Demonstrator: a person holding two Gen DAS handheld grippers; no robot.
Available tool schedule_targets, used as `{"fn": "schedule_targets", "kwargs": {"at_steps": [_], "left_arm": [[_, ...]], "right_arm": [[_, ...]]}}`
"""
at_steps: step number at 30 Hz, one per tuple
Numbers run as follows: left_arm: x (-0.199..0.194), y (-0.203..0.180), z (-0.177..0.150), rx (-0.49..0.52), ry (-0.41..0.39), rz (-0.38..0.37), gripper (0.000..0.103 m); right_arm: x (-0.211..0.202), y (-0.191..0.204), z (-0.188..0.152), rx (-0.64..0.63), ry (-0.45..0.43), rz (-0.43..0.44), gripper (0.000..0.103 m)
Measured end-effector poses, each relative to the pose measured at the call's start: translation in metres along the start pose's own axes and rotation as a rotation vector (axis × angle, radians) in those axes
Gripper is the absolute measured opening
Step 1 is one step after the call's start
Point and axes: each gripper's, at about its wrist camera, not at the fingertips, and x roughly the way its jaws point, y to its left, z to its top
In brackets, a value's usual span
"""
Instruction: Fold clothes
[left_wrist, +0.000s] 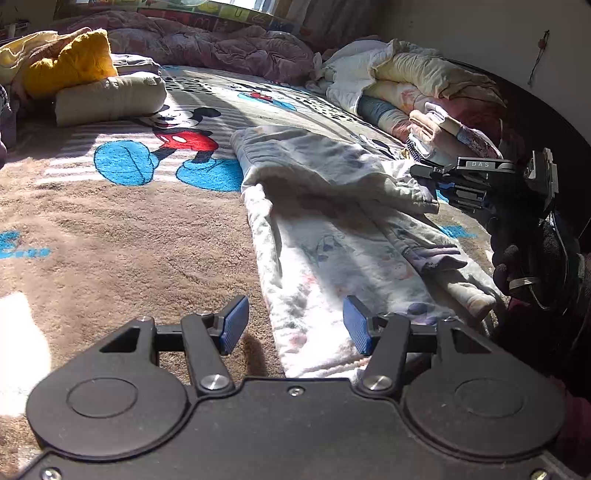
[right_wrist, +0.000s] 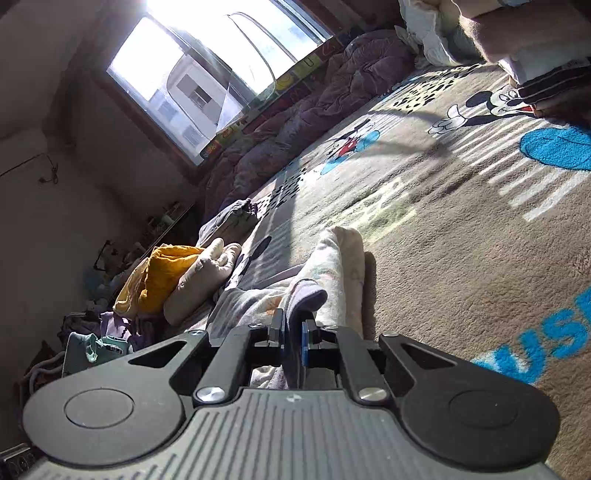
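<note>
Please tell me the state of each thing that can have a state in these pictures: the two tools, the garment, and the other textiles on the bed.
Left tool: open, holds nothing, hovers over the garment's near edge.
Right tool: shut on the garment's purple cuff.
Printed garment: spread on the blanket, partly folded over.
Purple quilt: crumpled.
Yellow cloth: bunched up.
Clothes stack: folded.

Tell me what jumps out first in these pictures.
The cartoon-mouse blanket covers the bed. A pale floral garment lies along its middle, one edge lifted by the right gripper, jaws pinched shut on it. The left gripper hovers open over the near end, and a yellow cloth sits far left.
</note>
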Motion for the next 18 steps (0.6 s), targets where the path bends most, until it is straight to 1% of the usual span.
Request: {"fn": "schedule_targets", "kwargs": {"at_steps": [1,5,8,11,13,15,17,18], "left_arm": [[-0.001,0.0,0.0,-0.001,0.004,-0.012,0.056],[-0.003,-0.005,-0.001,0.005,0.017,-0.081,0.056],[-0.005,-0.012,0.0,0.018,0.014,-0.13,0.056],[-0.014,-0.017,0.004,0.022,-0.031,-0.226,0.056],[-0.022,-0.007,0.008,-0.019,-0.077,-0.254,0.056],[-0.026,0.011,0.008,-0.068,-0.105,-0.23,0.055],[-0.022,0.025,0.006,-0.083,-0.084,-0.159,0.049],[-0.019,0.029,0.005,-0.086,-0.07,-0.135,0.043]], "right_arm": [[-0.002,0.007,0.004,-0.031,0.003,0.013,0.01],[-0.005,0.029,0.024,-0.103,-0.006,0.016,0.01],[-0.003,0.037,0.052,-0.129,-0.028,0.007,0.009],[0.001,0.044,0.082,-0.168,-0.053,-0.026,0.009],[0.006,0.045,0.098,-0.186,-0.06,-0.057,0.009],[0.01,0.044,0.11,-0.182,-0.068,-0.081,0.009],[0.016,0.041,0.12,-0.173,-0.074,-0.106,0.009],[0.018,0.04,0.121,-0.171,-0.074,-0.113,0.009]]}}
